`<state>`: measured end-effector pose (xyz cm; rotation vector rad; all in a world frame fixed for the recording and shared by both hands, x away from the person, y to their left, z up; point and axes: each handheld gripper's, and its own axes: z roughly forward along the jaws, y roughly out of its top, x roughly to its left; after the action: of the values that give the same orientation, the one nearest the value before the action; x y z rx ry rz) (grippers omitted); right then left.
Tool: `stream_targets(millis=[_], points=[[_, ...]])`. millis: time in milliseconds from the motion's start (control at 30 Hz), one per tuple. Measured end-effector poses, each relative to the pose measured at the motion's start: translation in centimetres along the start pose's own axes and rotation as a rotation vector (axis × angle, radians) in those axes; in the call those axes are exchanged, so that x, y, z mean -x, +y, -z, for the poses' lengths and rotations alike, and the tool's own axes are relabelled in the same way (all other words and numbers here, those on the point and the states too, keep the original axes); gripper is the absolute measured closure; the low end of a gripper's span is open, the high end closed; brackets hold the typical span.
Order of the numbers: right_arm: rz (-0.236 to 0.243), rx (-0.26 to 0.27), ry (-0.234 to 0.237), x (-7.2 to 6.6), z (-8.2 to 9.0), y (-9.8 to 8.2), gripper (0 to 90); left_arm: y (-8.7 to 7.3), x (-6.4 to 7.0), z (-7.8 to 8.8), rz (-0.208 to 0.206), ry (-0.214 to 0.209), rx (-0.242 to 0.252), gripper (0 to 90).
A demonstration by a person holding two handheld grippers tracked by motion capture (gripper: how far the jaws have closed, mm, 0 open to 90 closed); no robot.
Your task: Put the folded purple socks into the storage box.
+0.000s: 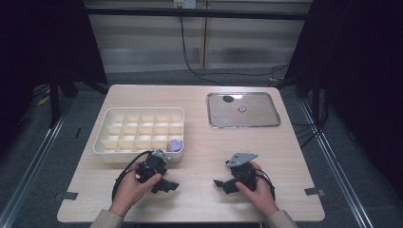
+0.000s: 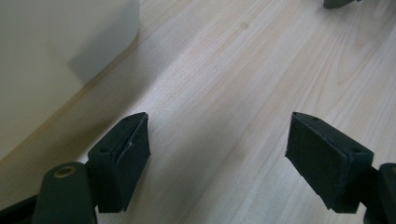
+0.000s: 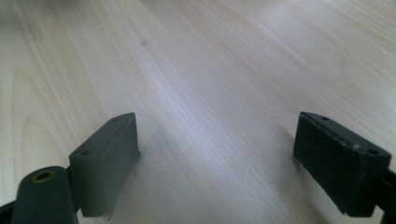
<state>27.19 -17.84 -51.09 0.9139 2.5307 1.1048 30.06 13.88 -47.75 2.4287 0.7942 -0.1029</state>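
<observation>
Both hands rest on the wooden table (image 1: 199, 142) near its front edge, each holding a black gripper. My left gripper (image 1: 167, 186) lies just in front of the white compartment box (image 1: 107, 142) and points toward the middle; its jaws stand wide apart over bare wood (image 2: 217, 140). My right gripper (image 1: 219, 184) points left toward the other one, and its jaws are also spread with nothing between them (image 3: 217, 149). A small lilac object (image 1: 175, 145) sits in the box's front right compartment. The box wall (image 2: 56, 60) shows at the left of the left gripper view.
A metal tray (image 1: 216, 123) lies at the back right of the table with a dark round piece (image 1: 228, 99) and a small pale round piece (image 1: 242, 109) on it. Black cables trail across the floor behind. Tape marks sit at the table's front corners.
</observation>
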Motion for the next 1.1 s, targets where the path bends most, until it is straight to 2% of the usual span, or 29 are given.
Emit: stream_targets(millis=[133,267,300,467,667,800,1100], points=[[0.000,0.000,0.000,0.0,0.0,0.0,13.4,-0.4,0.0,0.0,-0.021,0.013,0.016,21.2],[0.000,0.000,0.000,0.0,0.0,0.0,13.4,-0.6,-0.1,0.2,-0.013,0.014,0.034,20.9],[0.000,0.000,0.000,0.0,0.0,0.0,13.4,-0.7,-0.2,0.3,-0.024,0.015,0.027,20.9],[0.000,0.000,0.000,0.0,0.0,0.0,13.4,-1.2,-0.4,0.4,-0.027,0.018,0.033,20.9],[0.000,0.000,0.000,0.0,0.0,0.0,13.4,-1.8,-0.6,0.4,-0.047,0.025,0.053,20.8],[0.000,0.000,0.000,0.0,0.0,0.0,13.4,-2.2,-0.8,0.5,-0.036,0.023,0.068,20.5],[0.000,0.000,0.000,0.0,0.0,0.0,13.4,-2.9,-0.9,0.6,-0.057,0.028,0.099,18.4]])
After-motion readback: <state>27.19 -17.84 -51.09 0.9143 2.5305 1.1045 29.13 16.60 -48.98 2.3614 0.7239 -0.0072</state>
